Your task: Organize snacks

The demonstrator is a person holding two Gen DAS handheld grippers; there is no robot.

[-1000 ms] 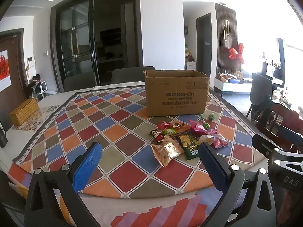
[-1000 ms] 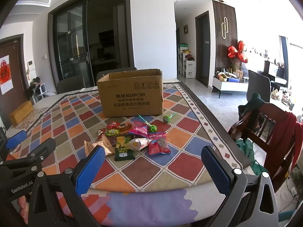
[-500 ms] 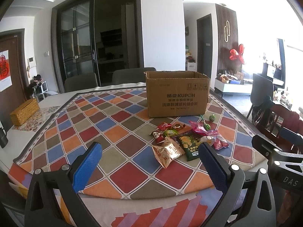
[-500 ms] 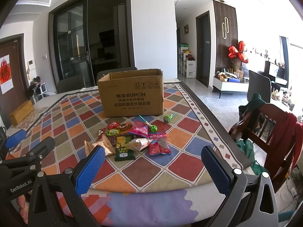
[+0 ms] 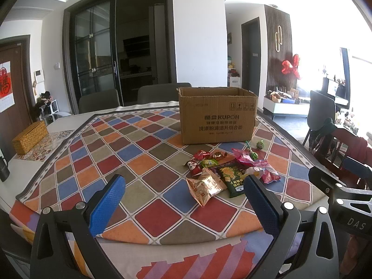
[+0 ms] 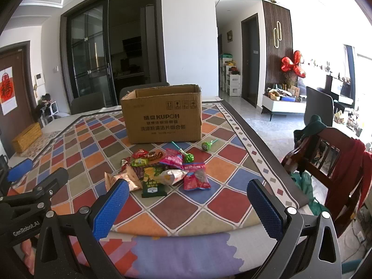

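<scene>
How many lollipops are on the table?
2. One green lollipop lies at the pile's far edge; the other lollipop lies apart, near the cardboard box. Others may be hidden.

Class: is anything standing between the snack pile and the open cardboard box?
Nothing visible does. The snack pile lies just in front of the cardboard box; only two lollipops, snacks themselves, lie on the tablecloth between.

The left black two-finger gripper with blue textured pads is held level, jaws spread wide and empty. The right black gripper with matching blue pads sits beside it, jaws equally wide, gripping nothing.
</scene>
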